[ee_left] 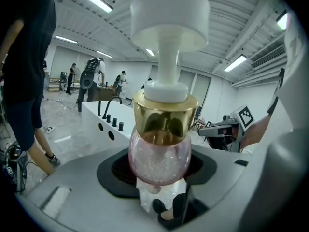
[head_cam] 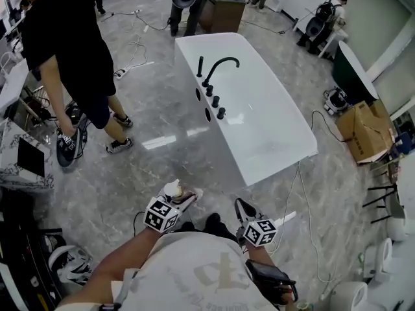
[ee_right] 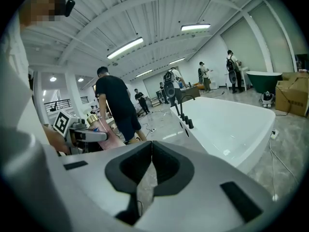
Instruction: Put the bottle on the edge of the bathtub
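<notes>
The left gripper [head_cam: 182,199] is clenched on the bottle [ee_left: 161,154], its jaws set wide around the round pink body. The bottle stands roughly upright between them: base down, gold collar [ee_left: 165,114] above the glass, white pump head [ee_left: 170,14] uppermost, so its long axis crosses the line of the jaws rather than running along them. Just beside it, to its right, the right gripper [ee_right: 150,148] is empty, its jaws closed against each other. Each gripper carries a cube [head_cam: 161,214] printed with black-and-white square markers; no other writing can be read.

Ahead of both grippers lies bare grey marbled floor [head_cam: 162,167]. A thin cable [head_cam: 303,203] trails across it ahead of the right gripper. Beyond this strip, the white bathtub [head_cam: 280,153] stretches away, its near end closest to the right gripper, well apart from the bottle. A black curved faucet [head_cam: 219,66] and a row of black knobs [head_cam: 214,101] sit on the rim that faces the left gripper's side.

Farther to the left, a person in black [head_cam: 68,41] stands on the floor. Far to the right of the tub sit a cardboard box [head_cam: 367,132] and a dark green tub [head_cam: 351,76].
</notes>
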A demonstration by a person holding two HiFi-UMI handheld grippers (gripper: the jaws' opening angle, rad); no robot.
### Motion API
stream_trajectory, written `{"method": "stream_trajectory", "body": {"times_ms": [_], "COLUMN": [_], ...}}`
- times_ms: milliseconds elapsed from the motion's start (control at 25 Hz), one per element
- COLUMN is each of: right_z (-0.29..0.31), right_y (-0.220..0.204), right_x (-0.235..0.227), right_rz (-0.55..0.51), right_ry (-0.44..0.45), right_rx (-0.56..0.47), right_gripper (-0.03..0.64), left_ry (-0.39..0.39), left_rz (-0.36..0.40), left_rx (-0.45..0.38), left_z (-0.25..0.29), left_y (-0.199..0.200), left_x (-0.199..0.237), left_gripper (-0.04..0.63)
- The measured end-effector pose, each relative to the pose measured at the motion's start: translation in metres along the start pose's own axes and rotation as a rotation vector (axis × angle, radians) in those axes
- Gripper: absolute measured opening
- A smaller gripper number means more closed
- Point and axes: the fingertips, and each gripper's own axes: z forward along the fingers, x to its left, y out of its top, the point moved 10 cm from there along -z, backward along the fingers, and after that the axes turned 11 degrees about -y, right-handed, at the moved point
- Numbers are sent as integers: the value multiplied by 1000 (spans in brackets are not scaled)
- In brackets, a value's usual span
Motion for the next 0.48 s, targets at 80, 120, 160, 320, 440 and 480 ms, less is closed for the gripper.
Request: {"method": "stream_trajectory", "body": {"times_ms": [80, 120, 160, 320, 440, 480], "right_z": [2, 5, 8, 24, 38, 44], "right_y": [1, 2, 3, 5, 5, 7], "right_x": [-1, -1, -2, -3, -6, -8], "right_rz": [2, 3, 4, 10, 13, 14], "right_ry": [-1, -1, 0, 19, 36, 38], "right_rx": [6, 10, 14, 20, 31, 34], "right_gripper": [6, 6, 6, 6, 6, 6], "left_ry": [2, 3, 4, 18, 33, 37], "left_rz": [-2, -3, -4, -9, -19, -22], "left_rx": [-2, -3, -4, 8, 22, 26], "left_z": [1, 2, 2, 6, 9, 11], "left_y": [2, 4, 5, 6, 6, 7], "left_x": [2, 3, 5, 15, 22, 25], "left_gripper": [225, 225, 225, 225, 225, 225]}}
